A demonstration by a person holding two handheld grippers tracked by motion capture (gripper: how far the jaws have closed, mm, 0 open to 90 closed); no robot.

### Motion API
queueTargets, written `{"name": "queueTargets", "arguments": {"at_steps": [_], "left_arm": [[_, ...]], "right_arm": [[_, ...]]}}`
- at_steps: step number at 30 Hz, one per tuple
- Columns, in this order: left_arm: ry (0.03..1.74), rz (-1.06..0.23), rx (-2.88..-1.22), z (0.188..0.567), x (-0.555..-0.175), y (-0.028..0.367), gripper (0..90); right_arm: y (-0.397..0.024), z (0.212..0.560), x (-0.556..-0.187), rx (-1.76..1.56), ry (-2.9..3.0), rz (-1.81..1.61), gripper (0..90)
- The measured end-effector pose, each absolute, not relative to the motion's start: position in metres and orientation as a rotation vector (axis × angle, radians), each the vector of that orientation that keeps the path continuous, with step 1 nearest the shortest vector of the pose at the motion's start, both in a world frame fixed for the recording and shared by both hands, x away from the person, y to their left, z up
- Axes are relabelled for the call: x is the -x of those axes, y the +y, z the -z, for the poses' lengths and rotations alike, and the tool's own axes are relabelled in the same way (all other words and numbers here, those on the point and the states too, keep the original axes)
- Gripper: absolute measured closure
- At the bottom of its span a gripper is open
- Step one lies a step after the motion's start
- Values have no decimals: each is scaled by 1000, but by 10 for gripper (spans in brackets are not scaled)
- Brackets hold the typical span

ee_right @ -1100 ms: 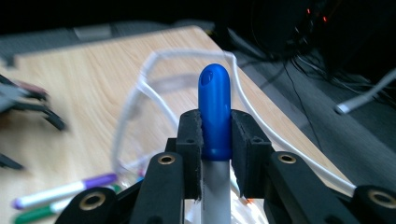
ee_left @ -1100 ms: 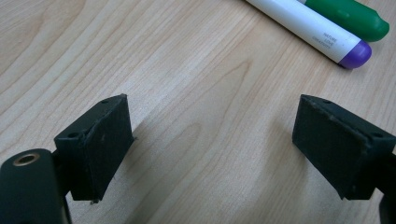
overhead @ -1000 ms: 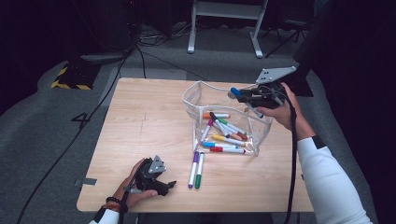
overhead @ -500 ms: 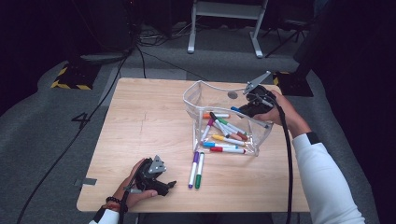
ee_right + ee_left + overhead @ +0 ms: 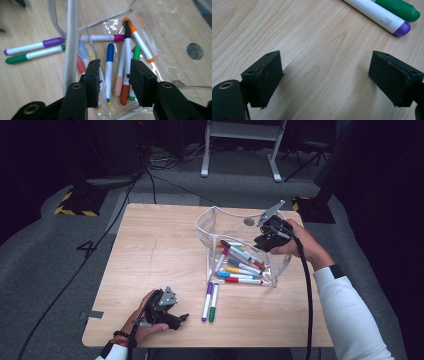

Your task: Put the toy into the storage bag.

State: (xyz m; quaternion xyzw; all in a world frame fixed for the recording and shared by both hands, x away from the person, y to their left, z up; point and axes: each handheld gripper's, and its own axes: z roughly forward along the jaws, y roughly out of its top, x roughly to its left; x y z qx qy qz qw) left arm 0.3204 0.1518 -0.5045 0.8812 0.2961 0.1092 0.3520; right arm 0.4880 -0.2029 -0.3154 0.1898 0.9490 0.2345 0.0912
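Our right gripper [image 5: 261,241] has just been opening, empty, over the clear pouch [image 5: 215,222]; left gripper [image 5: 181,319] released. We should lift straight out, sparing the markers [image 5: 241,265].

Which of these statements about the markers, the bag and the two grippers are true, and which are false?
1. Two markers lie on the table outside the bag. True: a purple marker and a green marker lie side by side in front of the clear bag.
2. The left gripper holds a marker. False: its jaws are open over bare wood and hold nothing.
3. The right gripper is at the bag. True: its jaws have just been opening above the markers inside, with nothing gripped between them.
4. The bag is empty. False: several markers lie in it.
5. The table is wooden. True.
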Motion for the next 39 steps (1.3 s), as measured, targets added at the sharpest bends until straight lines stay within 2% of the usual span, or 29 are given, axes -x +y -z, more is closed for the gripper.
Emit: {"name": "queueTargets", "arguments": {"at_steps": [3,7,15,19,23,28,33,39], "left_arm": [[767,-282,-2280,504,-320,152,123],[768,-283,-2279,504,-320,152,123],[768,-283,-2280,504,-320,152,123],[767,-283,-2280,504,-320,152,123],[768,-286,-2280,504,-320,152,123],[769,-285,-2280,504,-320,152,123],[771,-283,-2280,504,-320,151,120],[770,-285,-2280,504,-321,151,120]], "right_arm": [[-209,311,-487,-611,2754,-757,523],[-222,300,-481,-673,2629,-875,467],[-247,276,-442,-689,2372,-1094,406],[-256,278,-417,-678,2333,-1173,404],[-260,298,-390,-679,2321,-1248,404],[-254,341,-363,-675,2365,-1273,394],[-231,385,-348,-626,2428,-1272,374],[-191,434,-348,-659,2532,-1294,364]]}}
